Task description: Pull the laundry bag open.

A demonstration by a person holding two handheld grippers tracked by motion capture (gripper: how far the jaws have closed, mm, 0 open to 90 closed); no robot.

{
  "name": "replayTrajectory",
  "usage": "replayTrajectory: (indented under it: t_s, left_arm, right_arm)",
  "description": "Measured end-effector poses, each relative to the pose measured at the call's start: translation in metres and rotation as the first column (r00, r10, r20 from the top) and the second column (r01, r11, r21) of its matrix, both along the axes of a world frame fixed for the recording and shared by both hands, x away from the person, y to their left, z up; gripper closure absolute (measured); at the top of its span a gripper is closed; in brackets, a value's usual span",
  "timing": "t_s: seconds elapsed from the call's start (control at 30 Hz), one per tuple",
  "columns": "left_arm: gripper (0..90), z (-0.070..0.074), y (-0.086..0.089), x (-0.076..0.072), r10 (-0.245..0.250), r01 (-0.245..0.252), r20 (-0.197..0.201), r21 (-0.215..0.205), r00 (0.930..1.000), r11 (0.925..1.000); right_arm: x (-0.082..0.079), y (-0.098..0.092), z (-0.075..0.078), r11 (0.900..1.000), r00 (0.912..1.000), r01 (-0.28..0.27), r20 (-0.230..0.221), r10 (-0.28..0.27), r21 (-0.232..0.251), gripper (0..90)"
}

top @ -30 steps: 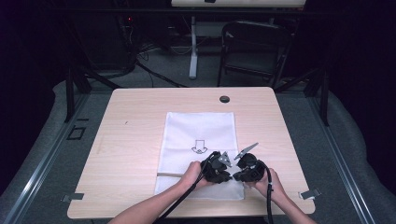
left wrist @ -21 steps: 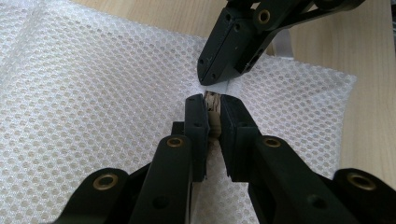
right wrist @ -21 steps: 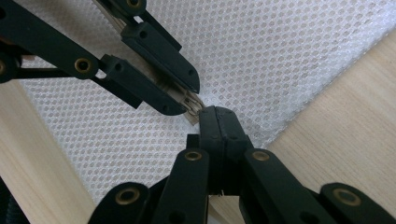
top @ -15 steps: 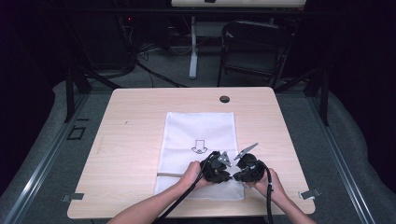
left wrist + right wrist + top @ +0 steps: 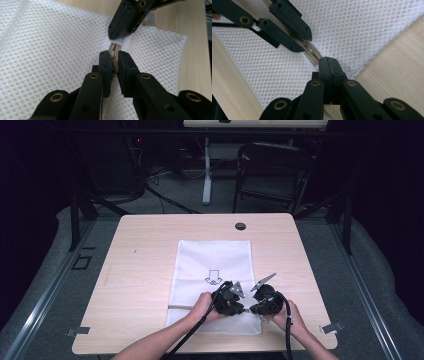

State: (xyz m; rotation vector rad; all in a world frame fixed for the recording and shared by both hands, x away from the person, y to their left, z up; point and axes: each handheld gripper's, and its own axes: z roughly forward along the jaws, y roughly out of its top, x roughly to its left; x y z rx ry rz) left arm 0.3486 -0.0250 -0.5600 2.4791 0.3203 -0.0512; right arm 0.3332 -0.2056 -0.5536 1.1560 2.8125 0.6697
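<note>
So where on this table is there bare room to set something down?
Bare wood runs left of the white mesh bag to the table edge, right of it to the right edge, and behind it toward the black grommet. It is crowded at the bag's near end, where the left hand-held gripper and right hand-held gripper clamp the zipper.

Near edge: both grippers, the left gripper and the right gripper, sit tip to tip over the mesh bag, no way between them.
Zipper line: the beige zipper is pinched by both sets of jaws, so that strip is taken.
Far half of table: bare wood, wide room on either flank of the bag.
Back edge: a small dark grommet, flush and well apart from the hands.
</note>
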Motion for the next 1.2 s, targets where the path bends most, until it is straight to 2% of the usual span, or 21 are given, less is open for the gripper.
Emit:
replayTrajectory:
  t_s: [0.23,0.37,0.4,0.53,0.87,0.9,0.93,1.13,1.2]
  left_arm:
    - [81.6,0.002,0.012,0.0,0.01,-0.01,-0.011,0.001,0.9999,0.9999]
    - [81.6,0.004,0.013,-0.002,0.01,-0.01,-0.001,0.017,0.9999,0.9998]
    - [81.6,0.004,0.013,-0.002,0.008,-0.008,-0.008,0.006,0.9999,0.9999]
    - [81.6,0.004,0.017,-0.002,0.01,-0.01,-0.009,0.01,0.9999,0.9999]
    - [81.5,0.006,0.028,-0.004,0.022,-0.022,-0.001,0.007,0.9998,0.9997]
    - [81.5,0.007,0.029,-0.004,0.022,-0.023,0.008,0.019,0.9997,0.9996]
    - [81.5,0.007,0.03,-0.004,0.022,-0.022,0.005,0.008,0.9997,0.9997]
    - [81.5,0.01,0.038,-0.005,0.031,-0.031,0.01,0.014,0.9995,0.9994]
    - [81.5,0.01,0.04,-0.005,0.029,-0.029,0.006,0.003,0.9996,0.9996]
  right_arm:
    - [0.001,0.0,0.0,1.0,1.0,-0.007,0.0,0.007,-0.001,90.0]
    - [0.001,0.0,0.0,1.0,1.0,-0.009,-0.001,0.009,0.002,90.0]
    - [0.001,0.0,0.0,1.0,1.0,-0.009,-0.002,0.009,0.004,90.0]
    - [0.001,0.0,0.0,1.0,0.9999,-0.012,0.001,0.012,-0.002,90.0]
    - [0.001,0.0,0.0,1.0,0.9999,-0.014,0.003,0.014,0.001,90.0]
    - [0.001,0.0,0.0,1.0,0.9999,-0.015,0.003,0.015,0.001,90.0]
    - [0.001,0.001,0.0,1.0,0.9999,-0.014,0.004,0.014,0.001,90.0]
    - [0.001,0.0,0.0,1.0,0.9999,-0.013,0.003,0.013,0.002,90.0]
    - [0.001,0.0,0.0,1.0,0.9999,-0.016,0.003,0.016,0.002,90.0]
